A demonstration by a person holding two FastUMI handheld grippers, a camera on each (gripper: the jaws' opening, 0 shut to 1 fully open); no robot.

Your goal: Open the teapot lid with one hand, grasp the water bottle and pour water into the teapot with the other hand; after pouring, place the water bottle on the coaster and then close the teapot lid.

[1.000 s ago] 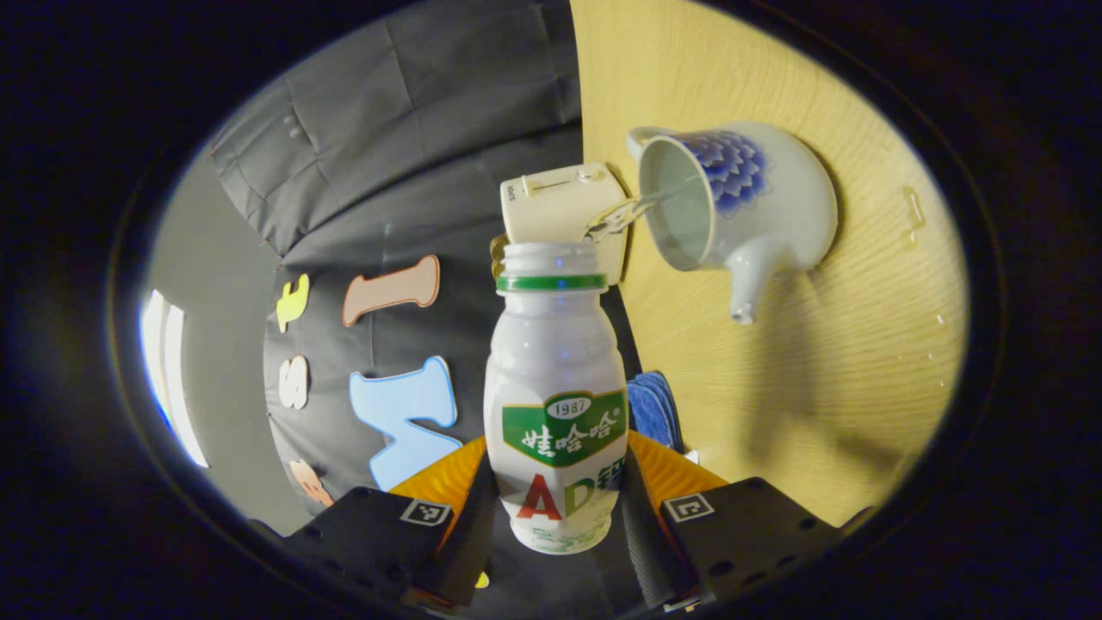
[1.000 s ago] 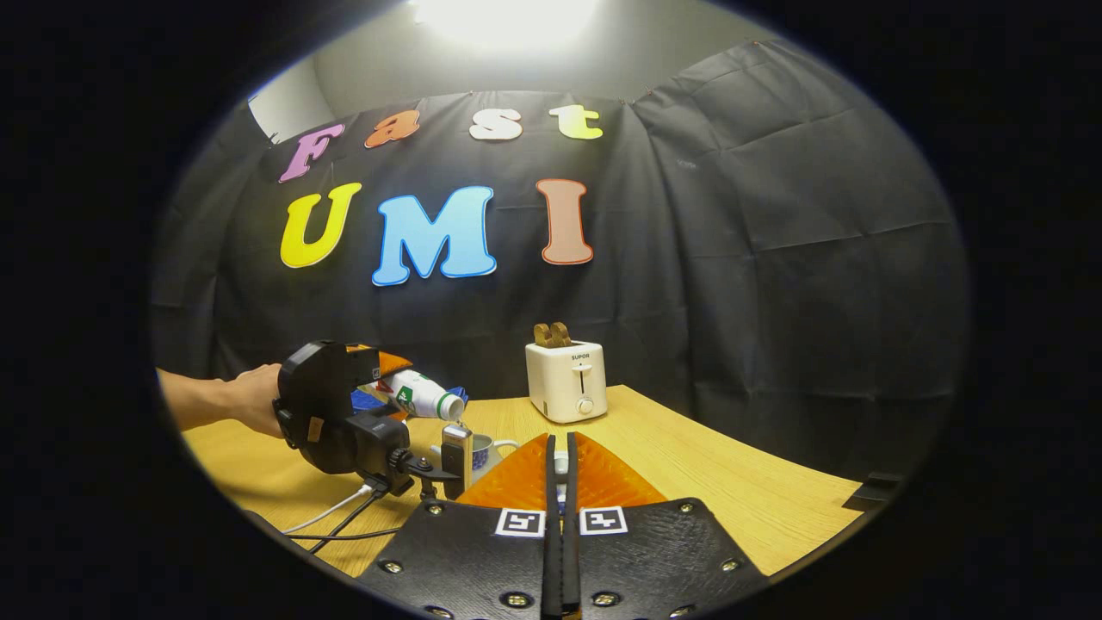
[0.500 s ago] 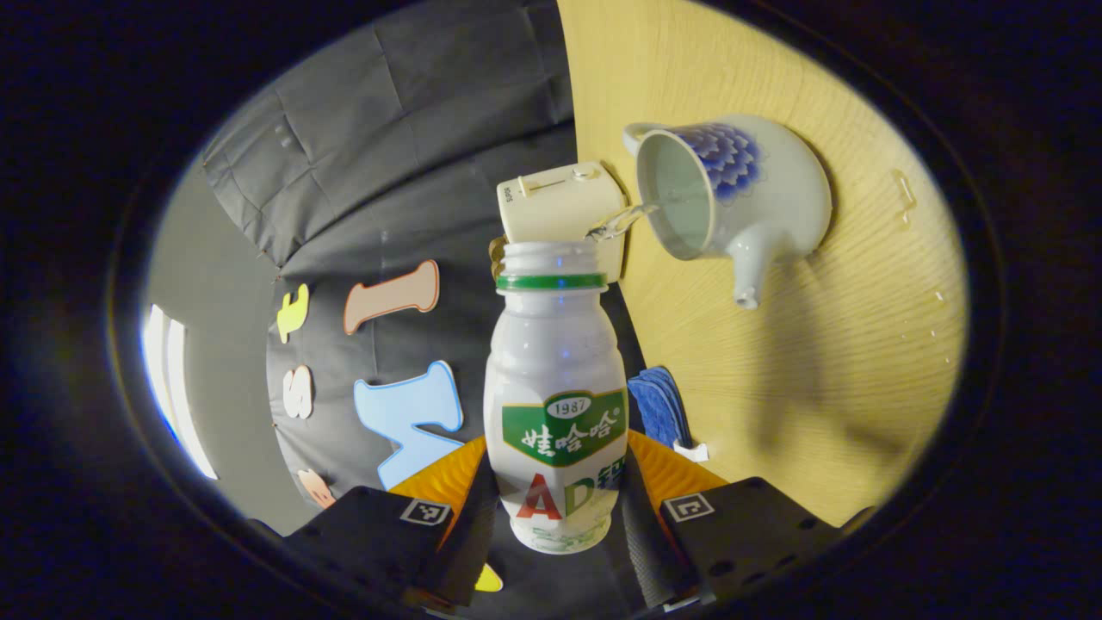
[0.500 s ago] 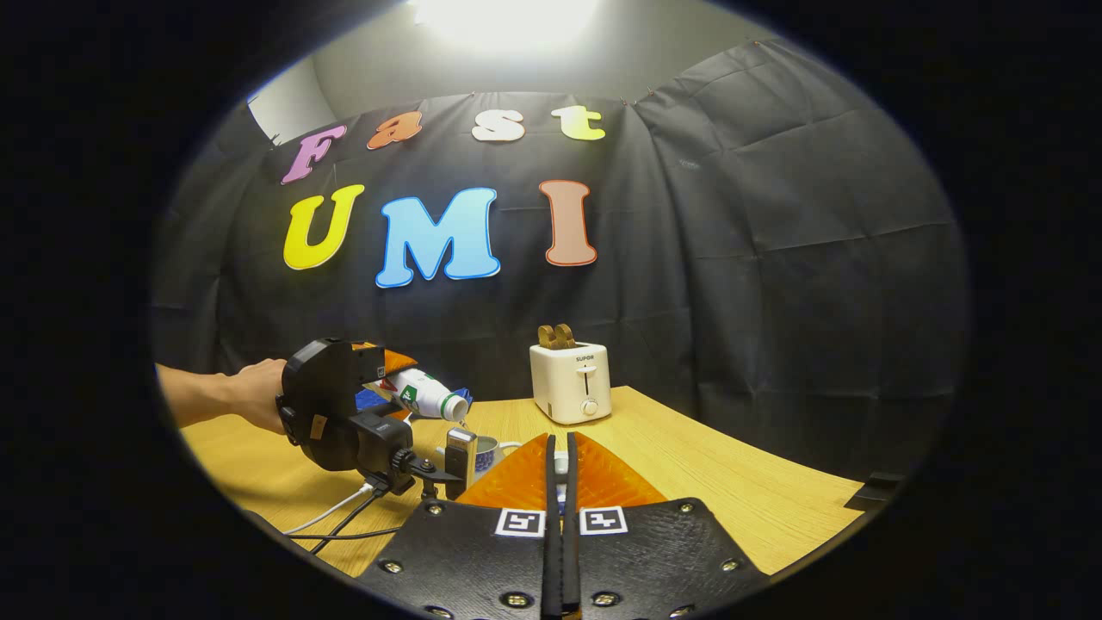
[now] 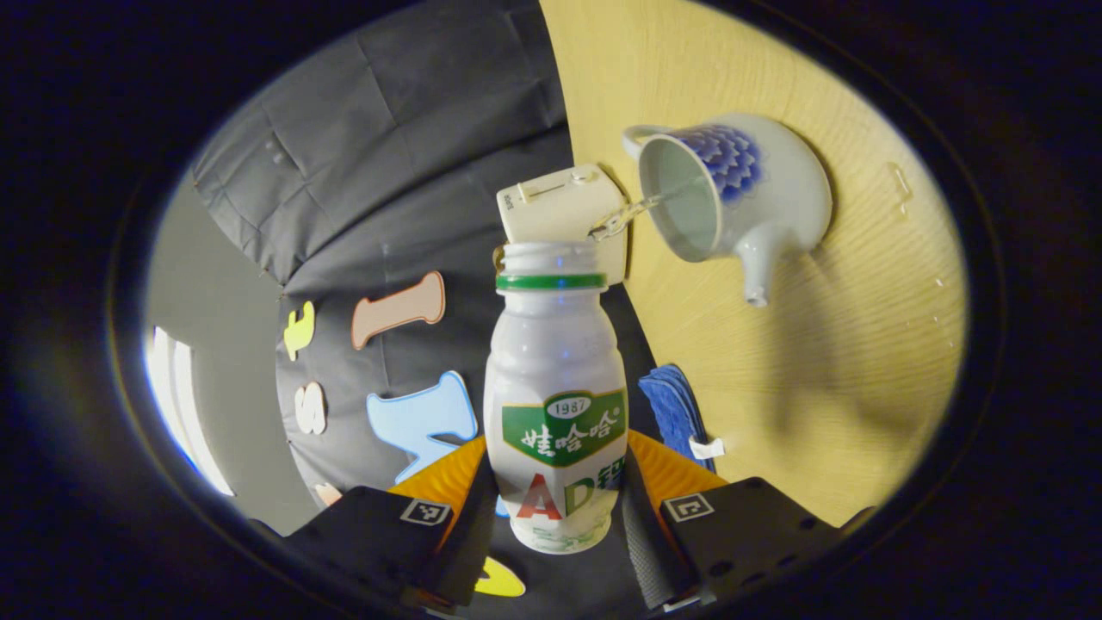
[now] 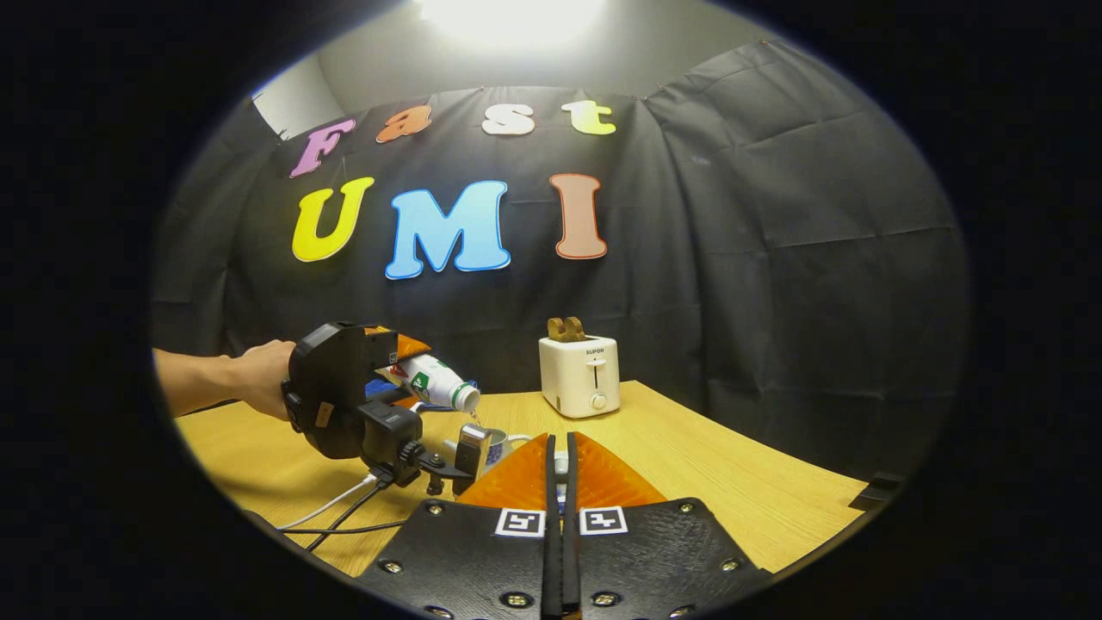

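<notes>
A: Which step is in hand?

B: The pouring, judging by the scene. In the left gripper view the water bottle is clamped between both fingers of the left claw, its uncapped mouth tipped toward the open teapot, and a thin stream of water is seen running into the pot's mouth.

A: And the lid?

B: The pot is seen without it. The right claw is shown with its fingers pressed almost together; something pale is glimpsed between them, but whether that is the lid cannot be told.

A: What is called for next?

B: The tilt has to be held so the stream lands inside the rim. After that the bottle is to be brought upright and carried to the coaster. A folded blue cloth is seen beside the bottle, near the tabletop's edge; whether that serves as the coaster cannot be settled.

A: The surface and the room?

B: A pale wood-grain tabletop with a few small drops on it, and black cloth hung as the wall behind. A cream toaster with slices in its slots is stood at the back. In the right gripper view the left claw is seen held by a hand over the teapot, with cables trailing across the wood.
</notes>
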